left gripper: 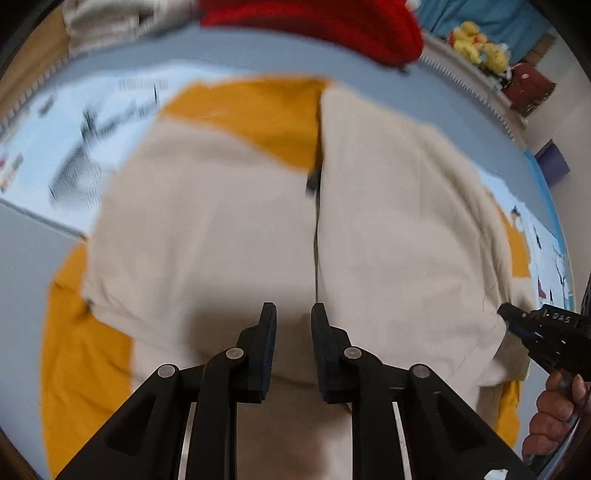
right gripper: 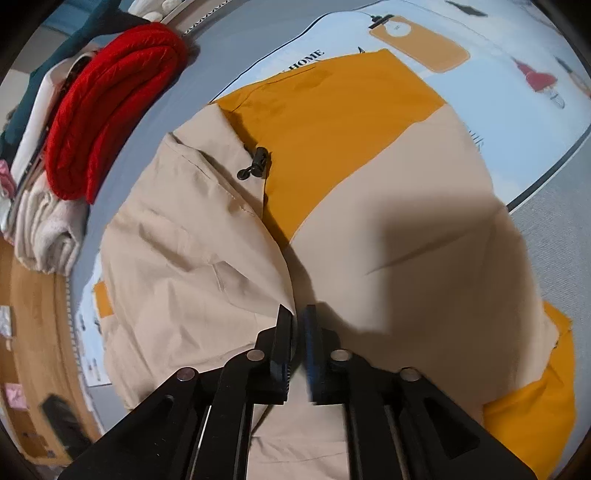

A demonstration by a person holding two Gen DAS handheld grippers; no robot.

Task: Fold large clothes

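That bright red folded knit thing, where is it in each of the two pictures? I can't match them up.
Left wrist view: the red knit lies along the top edge, centre-right, beyond the beige and yellow jacket.
Right wrist view: the red knit sits at the upper left, left of the jacket.
Shared landmark: the jacket's black cord toggle.

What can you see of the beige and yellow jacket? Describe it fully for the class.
The jacket looks like thin woven cloth, beige with mustard-yellow panels, creased. It lies flat on a pale printed mat, front up, its two front edges meeting along the middle. A black cord stopper sits near the top. The right hand-held gripper looks closed on a beige edge; the left hand-held gripper is open above it.
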